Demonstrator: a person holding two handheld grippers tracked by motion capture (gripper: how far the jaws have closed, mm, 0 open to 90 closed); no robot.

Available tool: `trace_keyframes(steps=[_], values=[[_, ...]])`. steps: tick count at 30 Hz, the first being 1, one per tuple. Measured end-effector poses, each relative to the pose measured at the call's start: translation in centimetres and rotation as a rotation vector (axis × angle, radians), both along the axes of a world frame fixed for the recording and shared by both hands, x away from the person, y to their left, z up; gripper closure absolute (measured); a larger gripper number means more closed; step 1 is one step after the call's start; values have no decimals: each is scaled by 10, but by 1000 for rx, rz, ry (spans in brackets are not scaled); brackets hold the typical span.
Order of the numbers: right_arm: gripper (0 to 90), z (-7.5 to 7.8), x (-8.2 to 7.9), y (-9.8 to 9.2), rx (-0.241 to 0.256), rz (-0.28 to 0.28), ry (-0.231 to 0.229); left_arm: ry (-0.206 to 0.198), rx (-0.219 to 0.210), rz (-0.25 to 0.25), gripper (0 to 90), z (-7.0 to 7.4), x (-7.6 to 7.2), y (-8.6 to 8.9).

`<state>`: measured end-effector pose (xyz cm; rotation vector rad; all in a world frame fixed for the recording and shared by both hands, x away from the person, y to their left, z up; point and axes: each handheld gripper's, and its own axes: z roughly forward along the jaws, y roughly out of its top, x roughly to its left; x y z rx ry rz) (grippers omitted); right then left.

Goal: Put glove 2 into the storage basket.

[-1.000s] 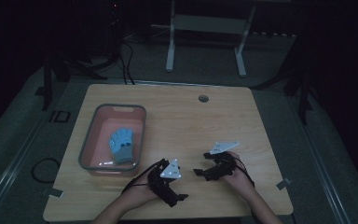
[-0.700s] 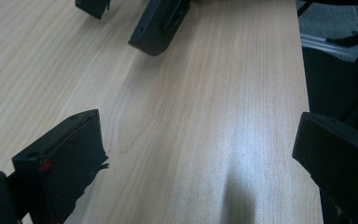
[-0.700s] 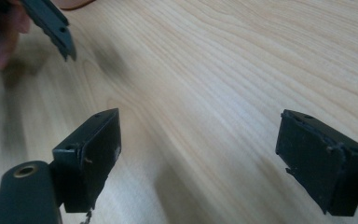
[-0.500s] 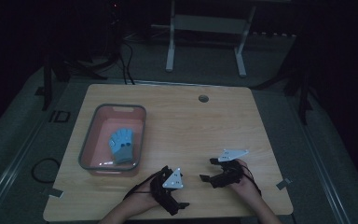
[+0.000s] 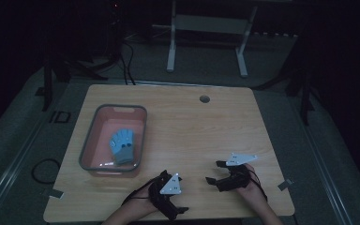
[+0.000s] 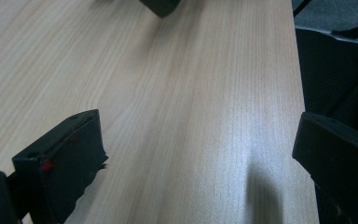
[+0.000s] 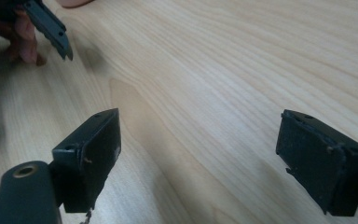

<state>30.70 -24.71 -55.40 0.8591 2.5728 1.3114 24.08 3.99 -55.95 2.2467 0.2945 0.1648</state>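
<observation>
Currently: left claw (image 5: 180, 212) and right claw (image 5: 214, 171), both spread and empty, low over the bench (image 5: 206, 126) near edge; blue glove (image 5: 122, 145) lies in pink tub (image 5: 136, 112), well apart—approach over rim, descend vertically, pinch cuff.

A light wooden table (image 5: 192, 126) stands on a grey floor (image 5: 23, 140). Near the table's far edge, at about 12 o'clock, sits a round cable hole (image 5: 204, 99). Beyond it a white metal frame (image 5: 206, 23) rests on two legs. Dark cables (image 5: 126, 61) trail at 11 o'clock. A black cable loop (image 5: 44, 171) lies at 8 o'clock, with a tape piece (image 5: 53, 193) near it and another tape piece (image 5: 285, 184) at 4 o'clock.
</observation>
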Motion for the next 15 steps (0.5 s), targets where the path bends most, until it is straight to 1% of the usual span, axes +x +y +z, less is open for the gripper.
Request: trace_keyframes(steps=[1,2,4,5,7,8,10,11,13,14,15], values=[[139,-1,0,-1,4,-5,-6,-2,-6,7,22,0,0,0],[139,-2,0,-4,5,-18,-14,11,-23,13,22,0,0,2],[139,-2,0,-5,4,-25,-14,14,-23,15,22,0,1,2],[138,-2,0,-8,-2,-30,-21,11,-26,24,22,-1,0,3],[138,-2,0,-9,1,-34,-23,8,-18,25,22,-2,1,3],[138,-2,1,-12,1,-39,-34,3,-19,29,22,-2,0,4],[138,-2,1,-14,-3,-44,-38,6,-40,47,21,-2,0,6],[138,-2,1,-14,-3,-44,-38,6,-40,47,22,-2,0,6],[139,-5,2,-16,-10,-46,-33,15,-56,54,22,-2,0,8],[139,-5,2,-17,-15,-46,-31,15,-56,54,22,-2,0,8],[139,-5,2,-17,-13,-45,-39,16,-55,51,22,-2,-1,8]])
